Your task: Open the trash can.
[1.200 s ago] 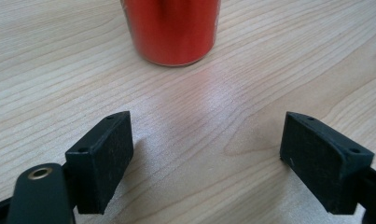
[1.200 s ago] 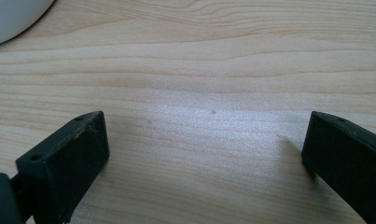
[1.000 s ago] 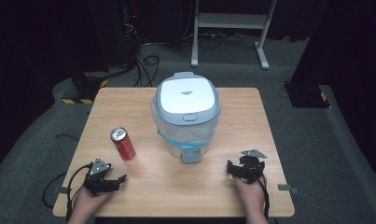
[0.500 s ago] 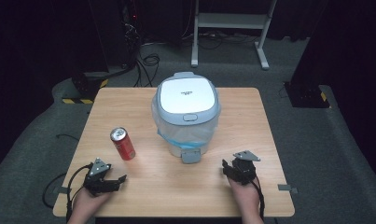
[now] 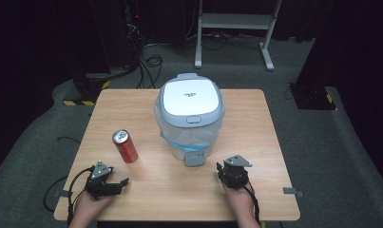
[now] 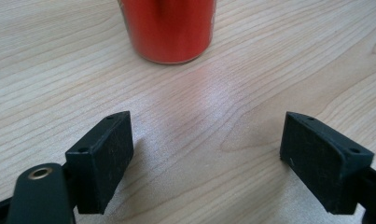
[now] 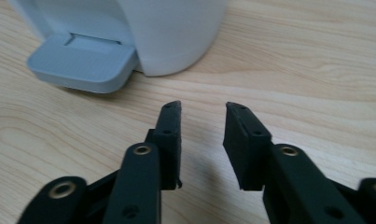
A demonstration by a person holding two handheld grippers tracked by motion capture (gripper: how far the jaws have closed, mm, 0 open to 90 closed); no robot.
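Note:
A red drink can (image 5: 125, 146) stands upright on the wooden table (image 5: 255, 137), left of a white pedal bin (image 5: 190, 114) with a grey-blue lid and a blue liner. My left gripper (image 5: 119, 183) rests near the front left corner; its wide-open jaws (image 6: 206, 135) face the can (image 6: 169, 28) from a short way off. My right gripper (image 5: 221, 169) lies just right of the bin's grey pedal (image 5: 194, 159). Its jaws (image 7: 203, 112) have just been closing and stand a narrow gap apart with nothing between them, pointing at the bin's base (image 7: 176, 32) beside the pedal (image 7: 83, 63).
A white metal stand (image 5: 236, 21) and cables (image 5: 146, 61) sit on the dark floor behind the table. Bare wood lies along the table's front edge between the two hands and to the right of the bin.
My right gripper has slid left toward the bin's pedal, and its jaws look narrower. The left gripper, the can and the bin have stayed put.

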